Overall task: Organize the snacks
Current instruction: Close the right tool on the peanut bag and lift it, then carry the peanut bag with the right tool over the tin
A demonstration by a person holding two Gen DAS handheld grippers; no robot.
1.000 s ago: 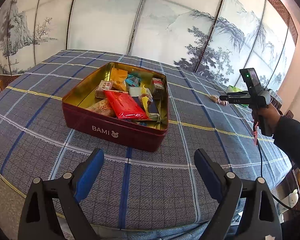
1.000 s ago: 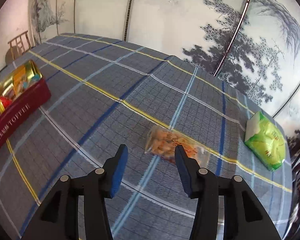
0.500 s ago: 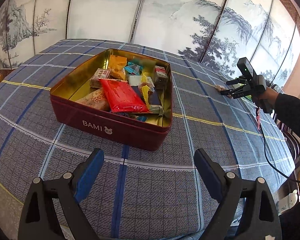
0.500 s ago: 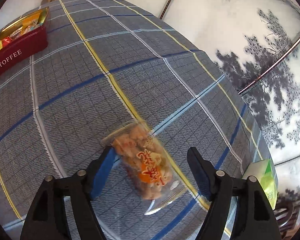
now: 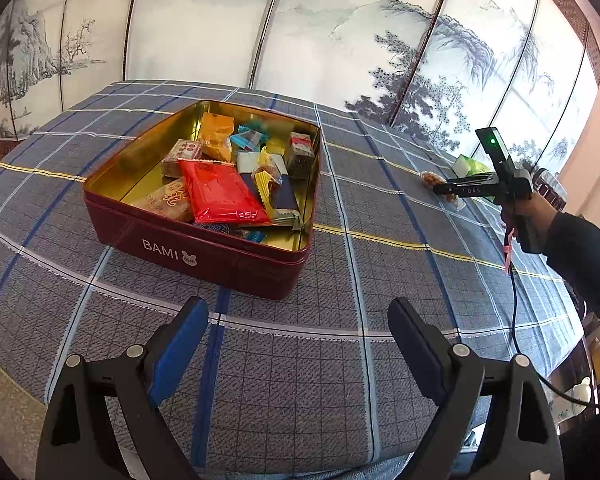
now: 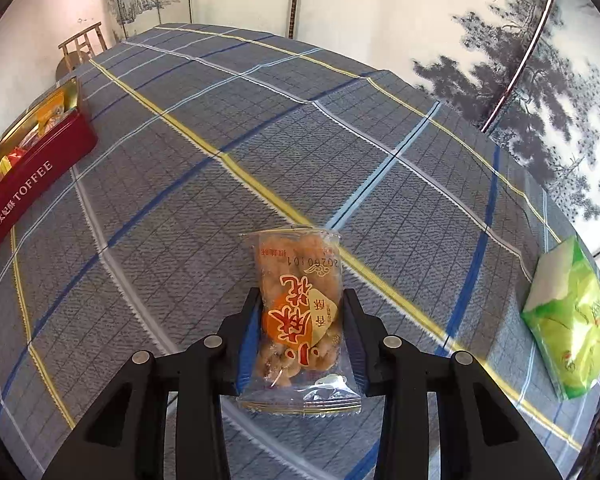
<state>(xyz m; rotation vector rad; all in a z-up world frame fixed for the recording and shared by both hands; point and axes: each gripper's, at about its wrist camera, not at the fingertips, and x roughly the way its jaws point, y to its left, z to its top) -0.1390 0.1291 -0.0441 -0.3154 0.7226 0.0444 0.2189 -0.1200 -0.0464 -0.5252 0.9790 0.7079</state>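
Observation:
A dark red tin [image 5: 188,250] marked BAMI stands open on the checked tablecloth, holding several wrapped snacks, with a red packet [image 5: 220,192] on top. My left gripper [image 5: 298,344] is open and empty, just in front of the tin. My right gripper [image 6: 300,320] is shut on a clear packet of orange snacks [image 6: 300,312], its fingers pressing the packet's two sides as it lies on the cloth. In the left wrist view the right gripper [image 5: 446,191] is far right with that packet [image 5: 430,178]. The tin shows at the far left of the right wrist view [image 6: 32,184].
A green snack bag [image 6: 572,320] lies on the cloth to the right of the held packet, near the table's edge. A painted folding screen stands behind the table. A wooden chair [image 6: 80,46] is at the far corner.
My right gripper moved forward over the clear packet and closed on it; it was open around it before. My left gripper stayed open, shifting slightly in front of the tin.

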